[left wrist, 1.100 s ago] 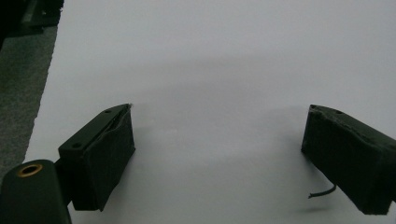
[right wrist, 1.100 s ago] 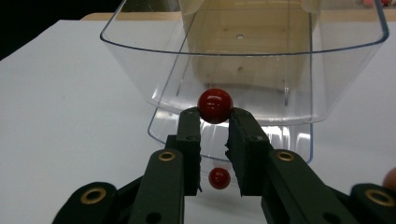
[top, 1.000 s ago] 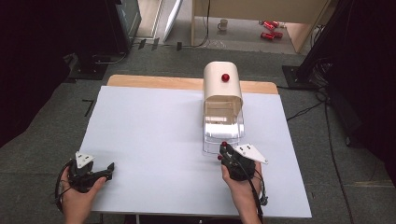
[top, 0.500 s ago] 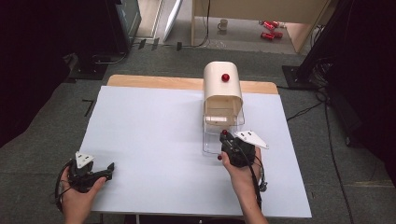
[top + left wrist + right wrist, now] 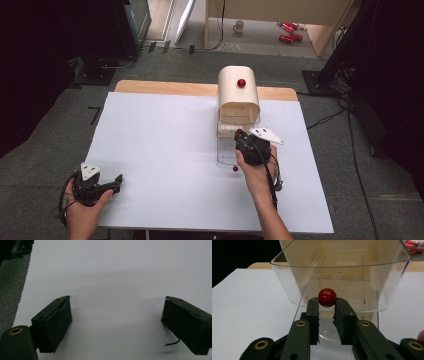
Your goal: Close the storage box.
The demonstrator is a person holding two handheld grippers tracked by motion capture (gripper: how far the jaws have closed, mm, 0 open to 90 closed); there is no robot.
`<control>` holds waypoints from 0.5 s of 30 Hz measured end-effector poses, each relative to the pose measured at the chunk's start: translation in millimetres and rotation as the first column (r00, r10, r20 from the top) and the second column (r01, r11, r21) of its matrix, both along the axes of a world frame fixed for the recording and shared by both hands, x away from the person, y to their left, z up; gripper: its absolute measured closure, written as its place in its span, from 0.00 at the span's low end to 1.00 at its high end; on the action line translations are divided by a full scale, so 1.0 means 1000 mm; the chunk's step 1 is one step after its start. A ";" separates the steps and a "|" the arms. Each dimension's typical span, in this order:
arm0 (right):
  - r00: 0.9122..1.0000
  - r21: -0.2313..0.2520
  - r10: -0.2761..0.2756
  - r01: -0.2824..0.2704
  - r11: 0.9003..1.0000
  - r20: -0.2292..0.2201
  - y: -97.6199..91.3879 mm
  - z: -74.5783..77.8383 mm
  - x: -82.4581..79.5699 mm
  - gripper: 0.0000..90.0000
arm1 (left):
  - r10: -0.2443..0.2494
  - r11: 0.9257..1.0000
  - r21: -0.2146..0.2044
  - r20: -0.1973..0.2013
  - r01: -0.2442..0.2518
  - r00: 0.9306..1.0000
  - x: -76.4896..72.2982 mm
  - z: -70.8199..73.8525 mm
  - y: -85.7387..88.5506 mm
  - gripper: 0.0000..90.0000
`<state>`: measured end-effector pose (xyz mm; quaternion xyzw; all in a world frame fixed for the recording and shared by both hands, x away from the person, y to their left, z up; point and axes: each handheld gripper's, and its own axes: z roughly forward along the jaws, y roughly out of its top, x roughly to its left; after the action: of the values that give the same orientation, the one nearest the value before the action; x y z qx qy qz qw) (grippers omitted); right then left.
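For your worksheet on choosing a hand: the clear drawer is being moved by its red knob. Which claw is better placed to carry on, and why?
The right claw: its jaws grip the red knob of the clear drawer. The left claw is open over bare table, far off.

Overhead camera and close gripper cameras share the white table (image 5: 165,150).

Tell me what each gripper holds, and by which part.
The right gripper pinches the red knob of the clear drawer by its sides. The left gripper is open over the white table, holding nothing.
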<state>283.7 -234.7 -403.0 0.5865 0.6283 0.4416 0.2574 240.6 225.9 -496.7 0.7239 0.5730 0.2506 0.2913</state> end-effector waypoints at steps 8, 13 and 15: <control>1.000 -0.008 -0.004 0.004 1.000 -0.003 0.001 -0.001 0.016 0.84 | 0.000 1.000 -0.001 0.000 0.000 1.000 0.000 0.000 0.000 0.10; 1.000 -0.003 -0.003 0.003 1.000 -0.003 0.001 -0.002 0.023 0.84 | 0.000 1.000 -0.001 0.000 0.000 1.000 0.000 0.000 0.000 0.10; 1.000 -0.003 0.001 -0.001 1.000 -0.002 0.001 -0.002 0.025 0.84 | 0.000 1.000 -0.001 0.000 0.000 1.000 0.000 0.000 0.000 0.10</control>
<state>308.5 -234.1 -405.1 0.5863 0.6294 0.4402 0.2576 240.6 225.9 -496.7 0.7239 0.5731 0.2503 0.2915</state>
